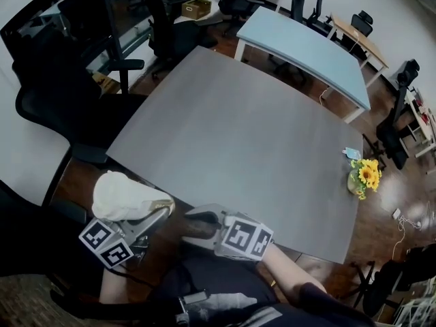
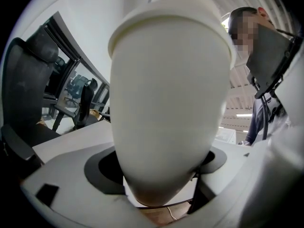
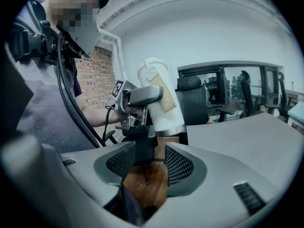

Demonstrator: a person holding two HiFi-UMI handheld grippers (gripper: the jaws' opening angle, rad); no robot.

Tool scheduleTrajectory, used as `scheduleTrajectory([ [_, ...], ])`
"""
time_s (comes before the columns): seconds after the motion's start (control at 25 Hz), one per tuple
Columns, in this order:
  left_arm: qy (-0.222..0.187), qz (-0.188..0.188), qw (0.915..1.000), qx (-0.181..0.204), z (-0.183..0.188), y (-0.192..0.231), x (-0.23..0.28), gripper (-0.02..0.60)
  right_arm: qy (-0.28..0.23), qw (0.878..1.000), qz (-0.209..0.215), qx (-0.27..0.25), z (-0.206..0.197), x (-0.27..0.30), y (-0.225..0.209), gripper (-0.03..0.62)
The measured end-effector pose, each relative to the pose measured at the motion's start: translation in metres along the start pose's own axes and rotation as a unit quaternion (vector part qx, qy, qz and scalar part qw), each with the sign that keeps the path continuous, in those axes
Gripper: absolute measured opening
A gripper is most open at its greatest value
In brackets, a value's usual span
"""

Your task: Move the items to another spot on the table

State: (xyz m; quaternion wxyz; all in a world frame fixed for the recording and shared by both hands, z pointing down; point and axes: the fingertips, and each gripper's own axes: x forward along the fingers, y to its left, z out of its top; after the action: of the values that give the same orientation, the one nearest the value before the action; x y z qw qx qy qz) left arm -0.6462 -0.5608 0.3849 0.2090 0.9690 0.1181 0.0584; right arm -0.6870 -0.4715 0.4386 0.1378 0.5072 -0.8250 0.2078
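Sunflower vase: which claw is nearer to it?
Right. The right claw is at the table's near edge, left of the sunflower vase; the left claw, gripping the white cup, is farther left.

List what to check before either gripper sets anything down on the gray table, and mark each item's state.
1. Left gripper grip on the white bottle: ok, the jaws are closed on its body.
2. Right gripper load: cannot tell. The jaws stand apart, with a dark shape low between them.
3. Landing space on the table: ok, a wide bare top lies ahead.
4. Grippers over the table: not ok, both hang short of its near edge.
5. Clearance from the sunflower vase: ok, it stands far off by the right edge.
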Motion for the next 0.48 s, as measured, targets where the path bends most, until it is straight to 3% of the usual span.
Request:
scheduleTrajectory([
  [0.12, 0.009, 0.002, 0.9999, -0.009, -0.007, 0.010, 0.013, 0.423, 0.008, 1.000, -0.001, -0.004, -0.007, 0.001, -0.013, 0.206],
  [0.48, 0.042, 0.029, 0.9987, 0.009, 0.002, 0.024, 0.081, 0.423, -0.043, 0.999, 0.002, 0.026, -0.003, -0.021, -0.081, 0.204],
])
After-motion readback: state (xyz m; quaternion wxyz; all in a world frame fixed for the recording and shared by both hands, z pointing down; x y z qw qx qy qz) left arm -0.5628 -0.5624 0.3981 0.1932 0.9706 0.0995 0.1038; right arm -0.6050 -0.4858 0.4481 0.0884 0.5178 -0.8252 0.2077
